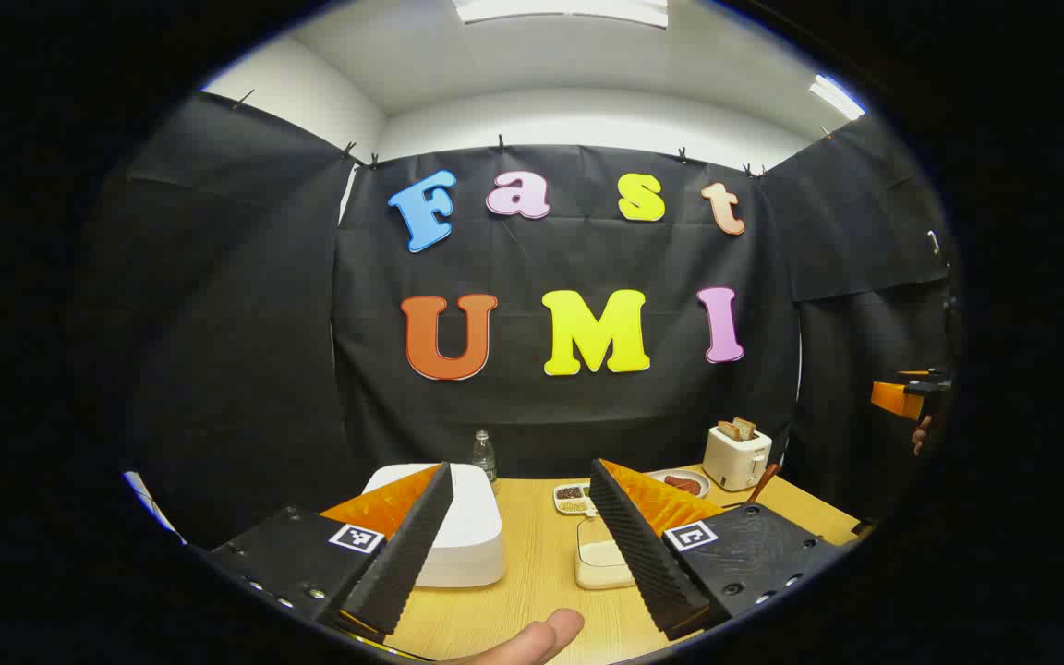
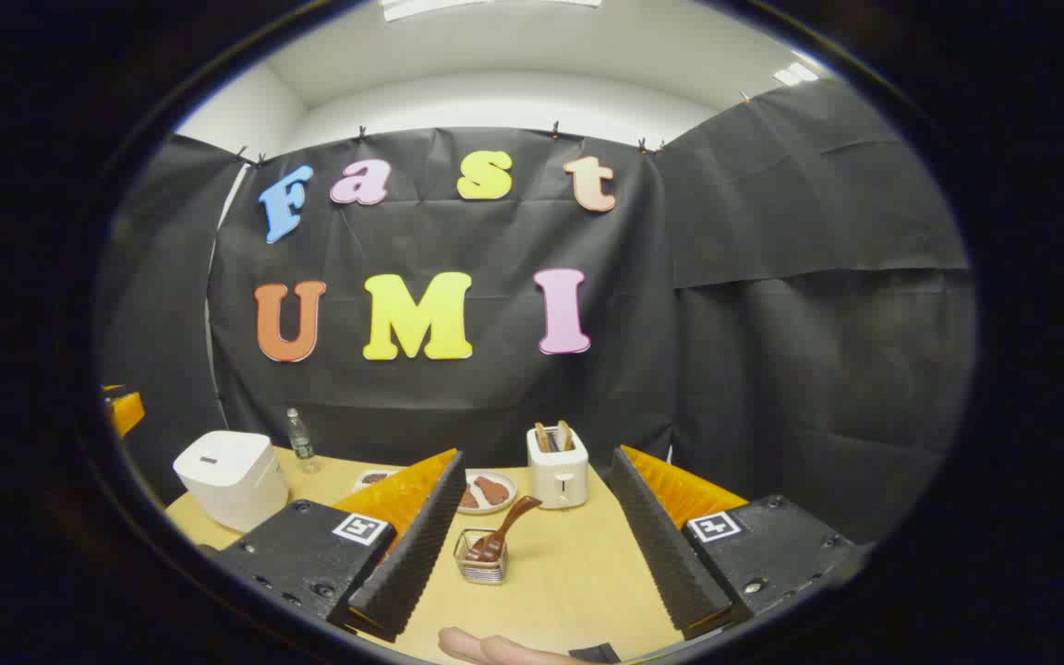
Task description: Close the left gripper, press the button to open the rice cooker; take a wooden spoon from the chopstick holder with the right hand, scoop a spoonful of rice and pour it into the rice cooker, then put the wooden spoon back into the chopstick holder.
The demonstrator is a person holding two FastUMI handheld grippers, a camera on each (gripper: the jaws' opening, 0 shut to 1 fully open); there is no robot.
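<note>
Left tool (image 1: 521, 531) open, right tool (image 2: 541, 531) open, raised

White rice cooker (image 2: 232, 476), brown wooden spoon (image 2: 504, 526)

Bare wooden tabletop (image 2: 569, 573) lies open near the wire chopstick holder (image 2: 481, 559). Behind it, a white toaster (image 2: 558, 473) and plate of meat (image 2: 492, 490) crowd the far side. The white rice cooker (image 2: 232, 476) stands far left, a clear bottle (image 2: 299, 436) beside it.
</note>
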